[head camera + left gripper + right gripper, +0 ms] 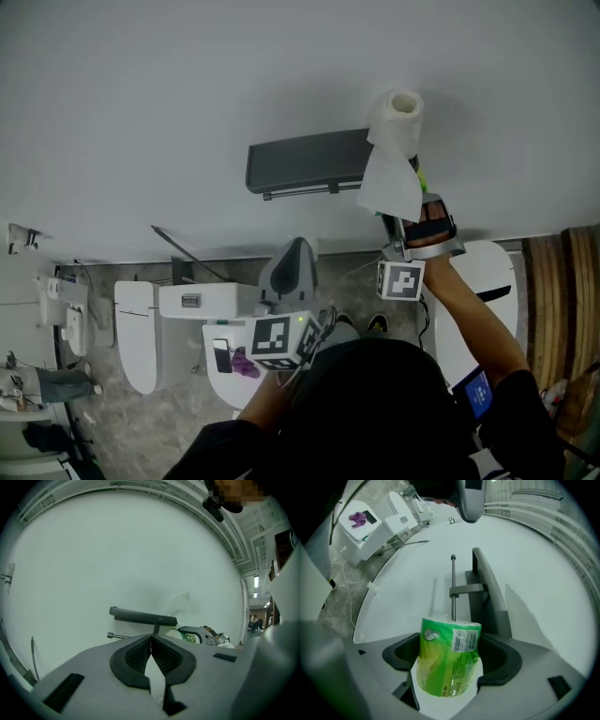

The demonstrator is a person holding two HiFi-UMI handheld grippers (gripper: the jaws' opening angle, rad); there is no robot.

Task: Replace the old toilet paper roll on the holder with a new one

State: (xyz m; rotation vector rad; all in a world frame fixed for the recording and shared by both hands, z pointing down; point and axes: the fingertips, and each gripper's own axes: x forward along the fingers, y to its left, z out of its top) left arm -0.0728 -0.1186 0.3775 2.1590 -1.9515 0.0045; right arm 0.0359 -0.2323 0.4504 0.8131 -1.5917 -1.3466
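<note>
The dark grey holder (305,161) hangs on the wall, and its thin rod (453,583) is bare. My right gripper (451,644) is shut on a green-wrapped toilet paper roll (447,667), just short of the rod's free end. In the head view the right gripper (412,211) is right of the holder. Above it there is a white roll (401,117) with a loose sheet (389,183) hanging down. I cannot tell whether that is the same roll. My left gripper (298,251) is shut and empty, lower down and pointing at the holder (140,617).
Below the wall stands a white toilet (141,333) with its tank (202,300). A phone (221,354) and a purple item (246,364) lie on a white lid. Another white fixture (487,281) and a wooden panel (572,309) are at the right.
</note>
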